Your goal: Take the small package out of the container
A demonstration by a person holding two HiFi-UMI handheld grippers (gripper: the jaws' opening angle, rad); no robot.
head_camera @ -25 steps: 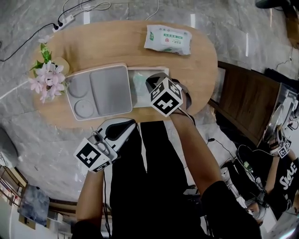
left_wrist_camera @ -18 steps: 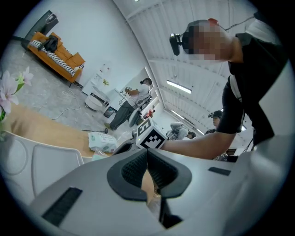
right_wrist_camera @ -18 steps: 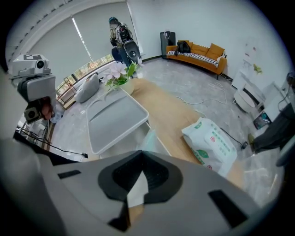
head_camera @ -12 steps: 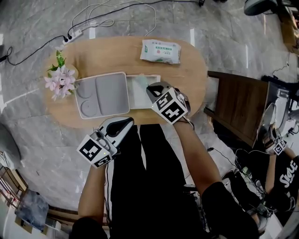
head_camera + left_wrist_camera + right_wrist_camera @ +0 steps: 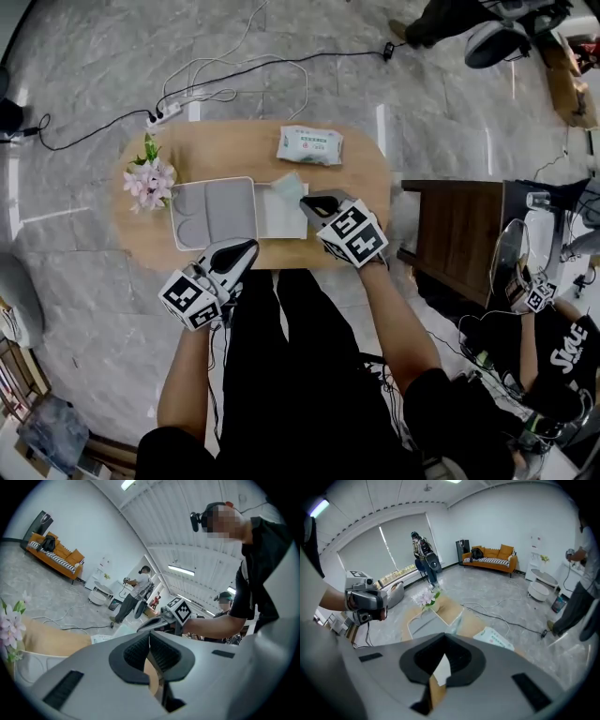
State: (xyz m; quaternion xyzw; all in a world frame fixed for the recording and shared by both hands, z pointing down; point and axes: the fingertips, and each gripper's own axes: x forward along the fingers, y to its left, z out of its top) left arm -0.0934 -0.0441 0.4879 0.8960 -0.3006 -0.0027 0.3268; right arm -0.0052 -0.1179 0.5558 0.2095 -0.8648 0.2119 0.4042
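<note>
A white open container (image 5: 281, 223) sits on the oval wooden table (image 5: 234, 148), beside a grey tray (image 5: 214, 212). The small pale-green package (image 5: 288, 186) stands tilted over the container's far edge. My right gripper (image 5: 307, 198) touches its near corner and is shut on it. In the right gripper view the package (image 5: 457, 619) rises from the closed jaw tips of the right gripper (image 5: 444, 641). My left gripper (image 5: 246, 247) hangs at the table's near edge, shut and empty. The left gripper view shows the pads of the left gripper (image 5: 149, 638) meeting.
A wet-wipes pack (image 5: 310, 144) lies at the table's far side and a pot of pink flowers (image 5: 150, 178) stands at its left end. A power strip and cables (image 5: 169, 112) lie on the floor beyond. A dark wooden bench (image 5: 455, 234) stands to the right.
The package, which lay flat in the container under the right gripper, now stands tilted up at the jaw tips. The head camera has pulled back. The left gripper has barely moved.
</note>
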